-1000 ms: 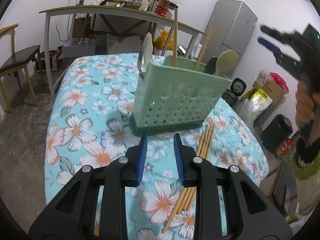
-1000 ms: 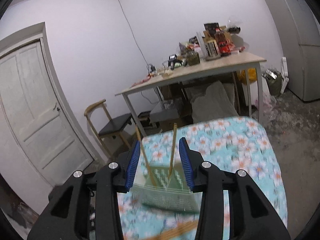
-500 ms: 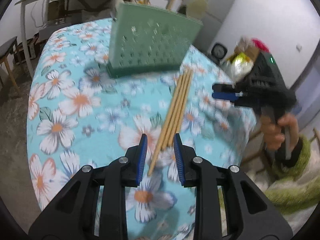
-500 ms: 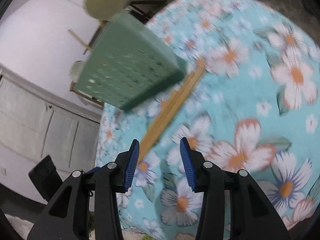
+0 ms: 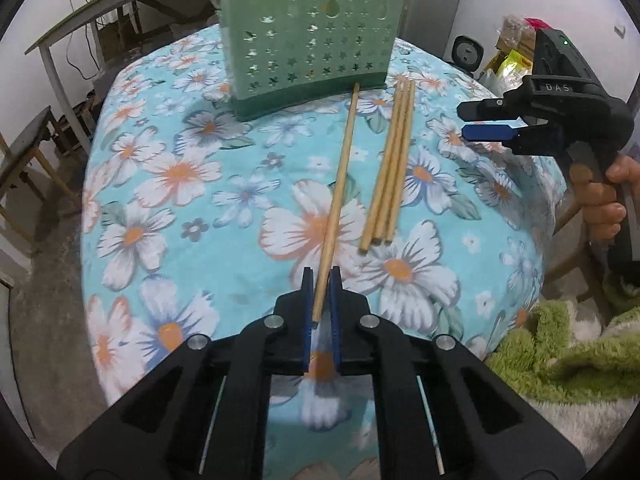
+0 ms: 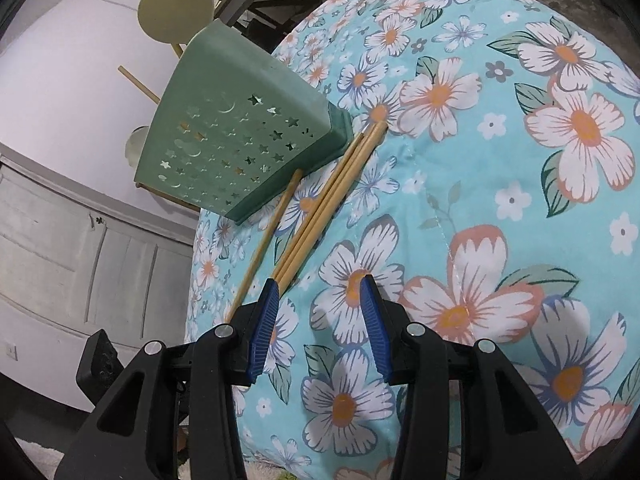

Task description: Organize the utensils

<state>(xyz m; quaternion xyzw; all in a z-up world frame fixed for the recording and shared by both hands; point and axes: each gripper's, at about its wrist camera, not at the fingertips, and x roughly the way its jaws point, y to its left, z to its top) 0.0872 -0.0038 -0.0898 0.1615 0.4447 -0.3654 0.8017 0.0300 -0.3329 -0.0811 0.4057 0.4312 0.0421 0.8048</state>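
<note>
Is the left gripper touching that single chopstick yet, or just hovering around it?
Touching. In the left wrist view the left gripper has just closed its blue pads onto the near end of the single chopstick, with no gap showing on either side.

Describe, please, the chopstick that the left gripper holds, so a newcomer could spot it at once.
Find the green utensil holder on the floral tablecloth. Before it lie three bundled chopsticks; the single chopstick lies apart beside them, its near end pinched in the left gripper.
</note>
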